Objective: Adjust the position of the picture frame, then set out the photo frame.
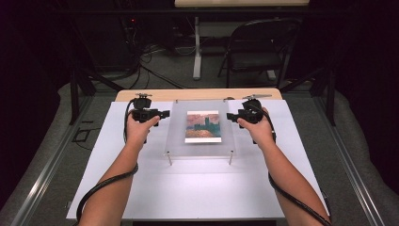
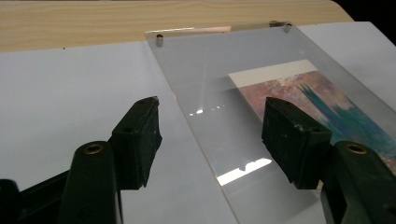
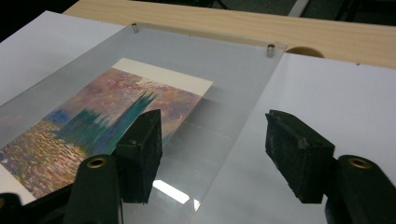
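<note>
In the high view the left gripper (image 1: 165, 113) and the right gripper (image 1: 229, 116) stand at the two side edges of a clear acrylic frame (image 1: 176, 141) that rests on short metal standoff posts in the middle of a white sheet (image 1: 197, 188) covering the table; a painted print (image 1: 203, 126) lies inside the frame. Both grippers are spread wide and hold nothing. To take the frame well, I judge each hand should slide its jaws over its own edge at the same height and close together, so the panel lifts level and the print does not slip. In the left gripper view the jaws gape with the frame's left edge (image 2: 196, 140) between them, pads not touching it; a corner post (image 2: 159, 41) stands farther along. In the right gripper view the jaws likewise straddle the right edge (image 3: 233, 140), apart from it, with a post (image 3: 270, 50) ahead. Nothing lies on the sheet to block either approach; a folding chair (image 1: 259, 47) and floor cables (image 1: 155, 70) sit well behind the table.
</note>
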Available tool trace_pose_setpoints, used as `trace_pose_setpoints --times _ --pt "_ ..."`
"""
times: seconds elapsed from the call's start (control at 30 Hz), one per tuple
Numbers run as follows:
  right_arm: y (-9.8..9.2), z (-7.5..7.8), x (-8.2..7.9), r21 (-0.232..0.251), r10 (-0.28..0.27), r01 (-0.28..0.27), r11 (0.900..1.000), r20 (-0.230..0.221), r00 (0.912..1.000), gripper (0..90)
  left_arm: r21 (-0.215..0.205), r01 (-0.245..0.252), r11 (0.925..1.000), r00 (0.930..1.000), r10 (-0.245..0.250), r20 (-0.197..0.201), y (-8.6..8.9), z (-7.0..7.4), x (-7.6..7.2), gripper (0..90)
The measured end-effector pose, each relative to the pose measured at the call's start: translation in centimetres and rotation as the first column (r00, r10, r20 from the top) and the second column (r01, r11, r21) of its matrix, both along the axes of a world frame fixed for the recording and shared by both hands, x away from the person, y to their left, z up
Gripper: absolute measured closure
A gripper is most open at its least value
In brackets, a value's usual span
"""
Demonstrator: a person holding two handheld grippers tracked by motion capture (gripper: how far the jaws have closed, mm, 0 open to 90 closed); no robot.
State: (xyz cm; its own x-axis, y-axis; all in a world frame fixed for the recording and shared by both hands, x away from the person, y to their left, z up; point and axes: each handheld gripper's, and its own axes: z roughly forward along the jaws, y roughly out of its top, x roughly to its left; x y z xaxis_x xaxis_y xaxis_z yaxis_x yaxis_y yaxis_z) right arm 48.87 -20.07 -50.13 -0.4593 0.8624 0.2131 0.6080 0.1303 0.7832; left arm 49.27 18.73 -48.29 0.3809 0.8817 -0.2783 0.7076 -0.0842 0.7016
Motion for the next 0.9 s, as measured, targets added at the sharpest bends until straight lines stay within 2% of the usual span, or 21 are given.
trace_pose_setpoints --times 0.2,0.33,0.4,0.53,0.8,0.9 --pt "0.9 -0.7 0.8 -0.022 -0.015 0.014 1.0 -0.035 0.9993 34.9 -0.01 -0.029 0.9995 0.9992 0.029 -0.026 0.0 -1.0 1.0 36.9" --pt "1.3 -0.8 1.3 -0.013 -0.022 0.022 1.0 -0.034 0.9992 36.2 -0.017 -0.026 0.9995 0.9982 0.025 -0.054 -0.3 -1.7 1.6 36.9" --pt "1.5 -0.9 1.6 -0.008 -0.016 0.016 1.0 -0.047 0.9988 36.2 -0.019 -0.018 0.9997 0.9979 0.017 -0.062 -0.6 -2.0 1.8 36.9" --pt "1.7 -1.1 2.0 0.001 -0.041 0.041 0.999 -0.064 0.9971 35.9 -0.02 0.003 0.9998 0.9954 -0.005 -0.096 -1.0 -2.7 2.2 36.9" --pt "1.9 -2.0 2.4 0.024 -0.052 0.056 0.998 -0.143 0.9884 36.6 -0.037 -0.001 0.9993 0.9918 -0.004 -0.128 -1.6 -3.9 2.6 36.9" --pt "1.8 -2.4 2.6 0.034 -0.043 0.049 0.998 -0.166 0.9853 36.5 -0.06 -0.001 0.9982 0.9902 -0.008 -0.14 -1.9 -4.3 2.7 36.8"
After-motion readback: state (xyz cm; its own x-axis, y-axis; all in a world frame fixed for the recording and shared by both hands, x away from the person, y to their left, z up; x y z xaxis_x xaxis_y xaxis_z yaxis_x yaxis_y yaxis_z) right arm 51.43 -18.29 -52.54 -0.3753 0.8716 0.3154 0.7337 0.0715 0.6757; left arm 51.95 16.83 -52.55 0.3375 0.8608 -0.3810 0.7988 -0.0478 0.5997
